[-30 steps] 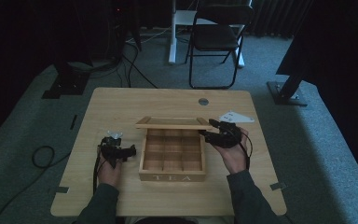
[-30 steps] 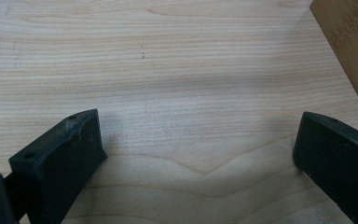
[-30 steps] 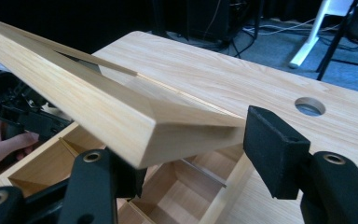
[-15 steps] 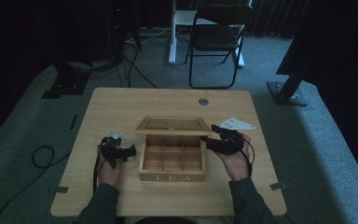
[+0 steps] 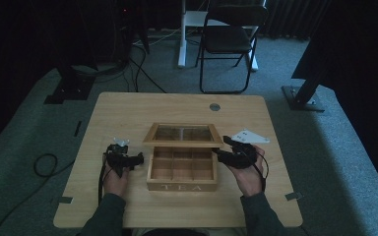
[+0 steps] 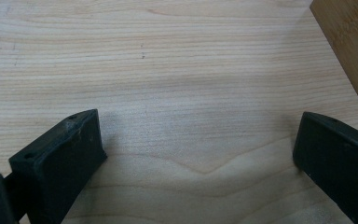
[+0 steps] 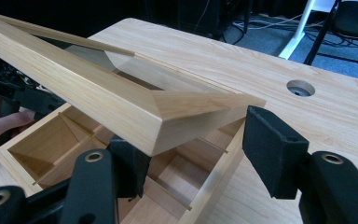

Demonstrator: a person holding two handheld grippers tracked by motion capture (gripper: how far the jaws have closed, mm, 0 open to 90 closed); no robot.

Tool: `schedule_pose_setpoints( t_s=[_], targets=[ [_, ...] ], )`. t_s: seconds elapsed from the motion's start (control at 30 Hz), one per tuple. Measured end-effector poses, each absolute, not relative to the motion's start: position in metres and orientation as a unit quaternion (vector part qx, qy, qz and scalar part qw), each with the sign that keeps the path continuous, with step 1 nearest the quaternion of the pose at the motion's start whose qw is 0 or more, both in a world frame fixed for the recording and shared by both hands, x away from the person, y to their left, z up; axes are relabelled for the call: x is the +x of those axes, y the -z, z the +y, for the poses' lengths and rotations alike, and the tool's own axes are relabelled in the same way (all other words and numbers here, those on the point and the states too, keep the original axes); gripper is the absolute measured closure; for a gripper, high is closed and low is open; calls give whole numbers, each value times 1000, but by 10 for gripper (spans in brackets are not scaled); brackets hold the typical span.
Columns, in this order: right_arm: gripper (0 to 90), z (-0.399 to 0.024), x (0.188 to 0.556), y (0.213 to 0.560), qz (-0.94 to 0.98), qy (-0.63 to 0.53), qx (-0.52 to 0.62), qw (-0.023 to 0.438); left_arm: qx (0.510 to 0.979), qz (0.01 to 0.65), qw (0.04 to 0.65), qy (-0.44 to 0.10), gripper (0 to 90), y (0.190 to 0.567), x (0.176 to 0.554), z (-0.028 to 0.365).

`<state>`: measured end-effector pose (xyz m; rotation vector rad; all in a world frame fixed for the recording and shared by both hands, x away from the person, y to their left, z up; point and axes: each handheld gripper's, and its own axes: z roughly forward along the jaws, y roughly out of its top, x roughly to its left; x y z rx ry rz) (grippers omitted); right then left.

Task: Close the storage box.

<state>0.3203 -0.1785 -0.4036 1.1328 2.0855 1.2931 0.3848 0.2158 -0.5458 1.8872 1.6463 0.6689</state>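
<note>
Lid (image 5: 183,134) higher, right gripper (image 5: 225,148) lower

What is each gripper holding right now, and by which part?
The right gripper has the tea box's lid by its near corner; a firm pinch cannot be told. The left gripper holds nothing, open over the table.
</note>
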Motion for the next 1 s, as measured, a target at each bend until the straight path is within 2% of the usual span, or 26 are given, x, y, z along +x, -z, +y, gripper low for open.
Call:
schedule_pose_setpoints(
  t_s=[1.0],
  targets=[
    [429,-177,306,414,752,-468,404,229,699,613,273,-248,16,546,385,215]
  ],
)
